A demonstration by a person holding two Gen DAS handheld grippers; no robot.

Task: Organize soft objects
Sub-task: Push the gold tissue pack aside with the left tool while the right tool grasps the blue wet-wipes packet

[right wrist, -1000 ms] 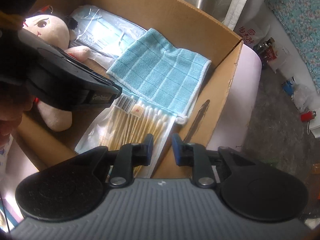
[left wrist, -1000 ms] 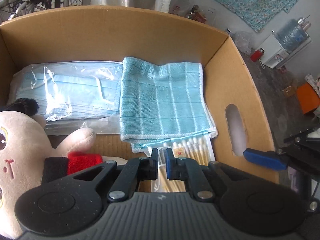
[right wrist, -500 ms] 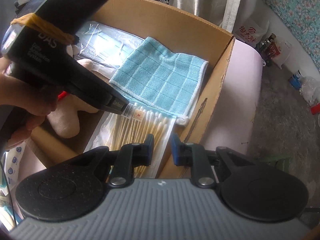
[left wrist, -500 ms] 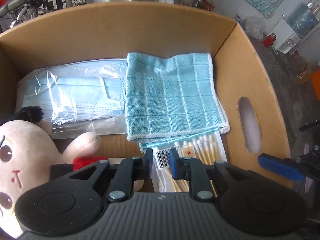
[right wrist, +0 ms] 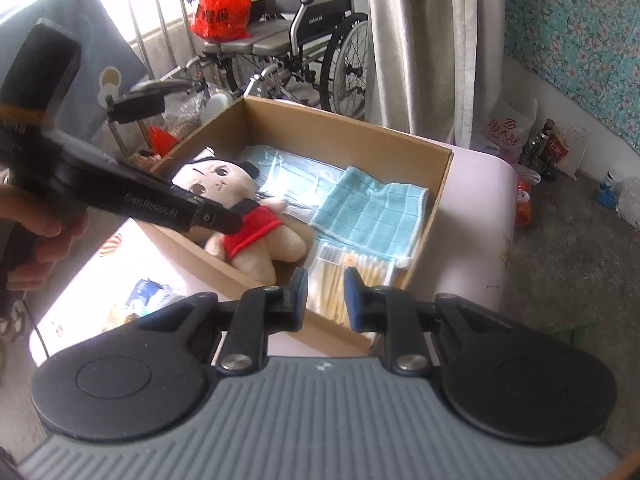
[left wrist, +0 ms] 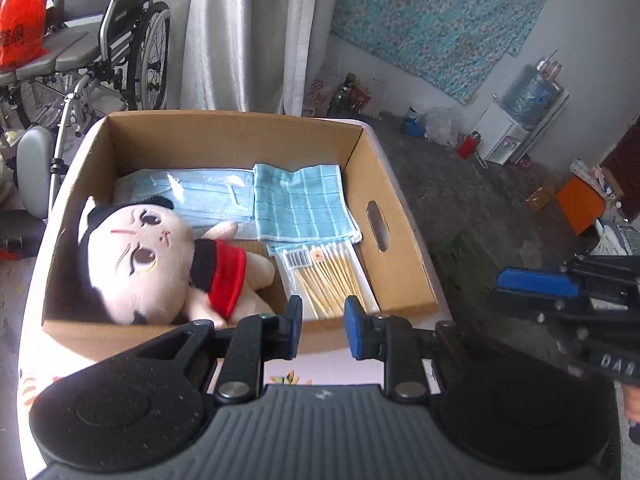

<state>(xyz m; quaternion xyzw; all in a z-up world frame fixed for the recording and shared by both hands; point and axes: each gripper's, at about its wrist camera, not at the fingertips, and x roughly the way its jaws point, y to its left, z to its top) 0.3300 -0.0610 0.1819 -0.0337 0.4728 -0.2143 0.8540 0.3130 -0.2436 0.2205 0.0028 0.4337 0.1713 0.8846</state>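
Note:
A cardboard box (left wrist: 392, 240) (right wrist: 444, 184) stands on a pale pink table. Inside lie a plush doll (left wrist: 160, 260) (right wrist: 248, 216) with a red top, a bag of blue face masks (left wrist: 200, 194) (right wrist: 288, 176), a folded light-blue cloth (left wrist: 304, 204) (right wrist: 368, 212) and a pack of cotton swabs (left wrist: 324, 276) (right wrist: 352, 276). My left gripper (left wrist: 320, 324) is open and empty, held above the box's near wall. My right gripper (right wrist: 326, 292) is open and empty, above the box's near right corner.
A wheelchair (left wrist: 120, 52) (right wrist: 312, 40) and a curtain (left wrist: 248, 32) stand behind the table. A small blue-and-white packet (right wrist: 150, 300) lies on the table (right wrist: 480, 216) left of the box. A water dispenser (left wrist: 520, 120) and floor clutter are at the right.
Both grippers have pulled up and back out of the box, so the whole box and room now show. The left jaws have opened wider. The cotton swabs stay in the box.

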